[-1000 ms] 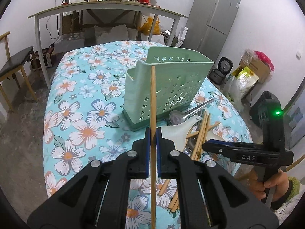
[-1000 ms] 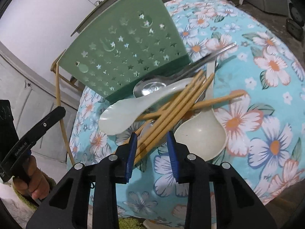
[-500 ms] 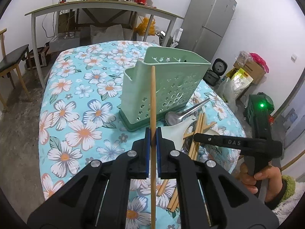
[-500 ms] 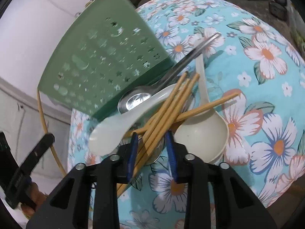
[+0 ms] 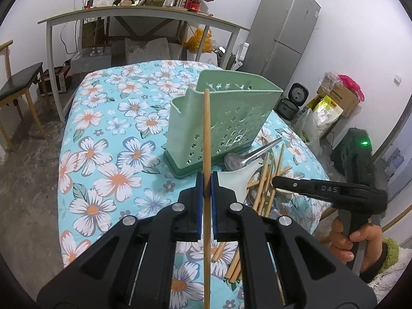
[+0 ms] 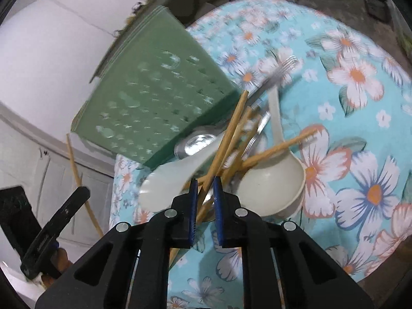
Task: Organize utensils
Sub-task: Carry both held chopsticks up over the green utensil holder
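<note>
My left gripper [image 5: 206, 180] is shut on an upright wooden chopstick [image 5: 206, 134], in front of the green perforated utensil holder [image 5: 226, 118]. My right gripper [image 6: 205, 182] has its jaws closing on one chopstick [image 6: 229, 134], whose far end tilts up out of the pile towards the holder [image 6: 154, 95]. Several more chopsticks [image 6: 280, 146], a white ladle [image 6: 275, 180], a white spoon [image 6: 167, 177], a metal spoon [image 6: 195, 144] and a fork [image 6: 280, 72] lie heaped beside the holder. The left gripper [image 6: 77, 193] shows at the lower left of the right wrist view.
The floral tablecloth [image 5: 103, 134] covers the table, with bare cloth left of the holder. Behind stand a long cluttered table [image 5: 144, 18], a grey fridge [image 5: 285, 33], a wooden chair [image 5: 18, 87] and boxes [image 5: 337, 100]. A person's hand [image 5: 352, 242] holds the right gripper.
The right jaws narrowed onto one chopstick of the pile and lifted it, its far end swinging up towards the holder. The left gripper kept still with its chopstick.
</note>
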`<action>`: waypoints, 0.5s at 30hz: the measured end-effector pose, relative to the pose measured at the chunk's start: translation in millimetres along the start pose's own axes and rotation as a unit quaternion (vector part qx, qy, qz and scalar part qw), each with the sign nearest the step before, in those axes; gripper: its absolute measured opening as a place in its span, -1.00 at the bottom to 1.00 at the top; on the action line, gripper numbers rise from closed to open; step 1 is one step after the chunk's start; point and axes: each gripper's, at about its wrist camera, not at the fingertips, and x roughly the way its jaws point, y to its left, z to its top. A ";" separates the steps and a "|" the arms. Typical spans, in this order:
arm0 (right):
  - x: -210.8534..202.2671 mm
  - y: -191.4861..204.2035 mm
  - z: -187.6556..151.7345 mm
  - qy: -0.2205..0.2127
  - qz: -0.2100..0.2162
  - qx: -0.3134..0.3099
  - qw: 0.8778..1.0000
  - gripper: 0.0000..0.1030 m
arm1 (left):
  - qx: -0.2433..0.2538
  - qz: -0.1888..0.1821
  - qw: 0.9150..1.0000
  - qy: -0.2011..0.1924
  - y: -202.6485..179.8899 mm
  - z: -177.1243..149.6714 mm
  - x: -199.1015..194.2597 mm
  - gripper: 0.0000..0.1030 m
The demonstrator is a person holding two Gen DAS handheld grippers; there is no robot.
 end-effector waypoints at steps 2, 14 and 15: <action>-10.4 10.9 0.5 -0.015 0.002 -0.029 0.999 -0.78 | 0.004 0.001 1.000 -0.006 -2.1 1.5 -3.9 -0.90; -62.7 69.3 23.9 -0.103 0.026 -0.155 0.982 -0.88 | 0.004 -0.019 0.996 -0.082 -10.4 48.1 -53.8 -0.90; -65.0 74.3 28.3 -0.109 0.030 -0.161 0.980 -0.88 | 0.005 -0.021 0.996 -0.091 -11.3 54.1 -57.9 -0.90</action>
